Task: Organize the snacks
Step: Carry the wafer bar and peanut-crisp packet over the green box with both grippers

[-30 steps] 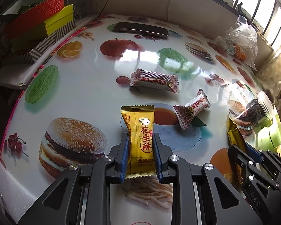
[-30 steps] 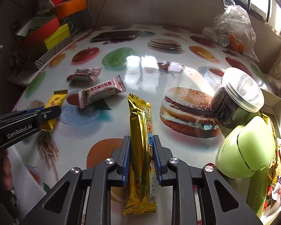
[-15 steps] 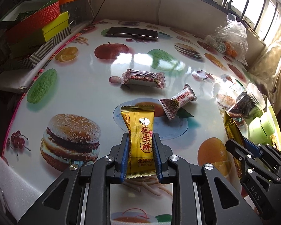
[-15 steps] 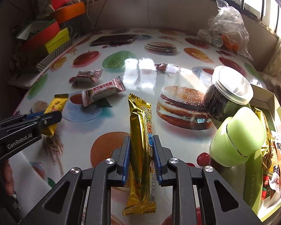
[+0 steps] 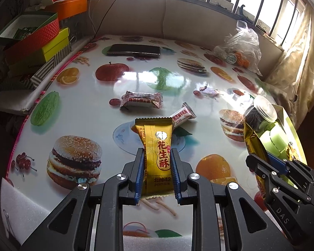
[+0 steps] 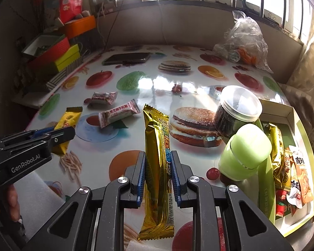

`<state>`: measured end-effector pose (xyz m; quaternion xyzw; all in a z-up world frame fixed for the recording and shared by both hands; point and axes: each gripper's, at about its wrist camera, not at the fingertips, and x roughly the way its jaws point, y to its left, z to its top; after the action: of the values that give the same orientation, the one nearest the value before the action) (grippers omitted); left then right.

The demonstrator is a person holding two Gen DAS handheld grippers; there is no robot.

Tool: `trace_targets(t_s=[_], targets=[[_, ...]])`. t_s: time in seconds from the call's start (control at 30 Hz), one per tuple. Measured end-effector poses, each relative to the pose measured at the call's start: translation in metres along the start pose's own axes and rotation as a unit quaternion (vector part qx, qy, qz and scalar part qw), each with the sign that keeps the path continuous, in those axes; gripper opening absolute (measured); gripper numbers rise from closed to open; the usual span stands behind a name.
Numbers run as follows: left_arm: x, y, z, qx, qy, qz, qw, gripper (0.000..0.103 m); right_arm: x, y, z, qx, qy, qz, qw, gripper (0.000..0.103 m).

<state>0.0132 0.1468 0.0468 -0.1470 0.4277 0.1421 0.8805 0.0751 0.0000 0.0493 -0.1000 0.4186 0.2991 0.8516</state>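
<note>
Between the left gripper's blue pads sat a yellow peanut-candy packet, clamped upright above the fruit-printed table. Beside it, the right gripper pinched a long gold snack bar at its middle. Two pink-and-white wrapped candies lay farther out on the table. At right, a green-edged tray held more snacks, a dark jar and a green container just beside it.

Glossy printed tablecloth, shiny gold foil bar wrapper, crinkled clear plastic bag
</note>
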Motion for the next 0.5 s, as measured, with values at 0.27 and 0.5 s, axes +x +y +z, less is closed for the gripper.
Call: trace_targets(t_s=[0.27, 0.5], targets=[[-0.009, -0.015, 0.004, 0.013, -0.009, -0.015, 0.9998, 0.025, -0.018, -0.006, 0.0, 0.005, -0.013, -0.005, 1.0, 0.021], [-0.017, -0.03, 0.012, 0.027, -0.017, -0.029, 0.9991, 0.025, -0.034, -0.013, 0.003, 0.014, -0.027, -0.01, 0.999, 0.021]])
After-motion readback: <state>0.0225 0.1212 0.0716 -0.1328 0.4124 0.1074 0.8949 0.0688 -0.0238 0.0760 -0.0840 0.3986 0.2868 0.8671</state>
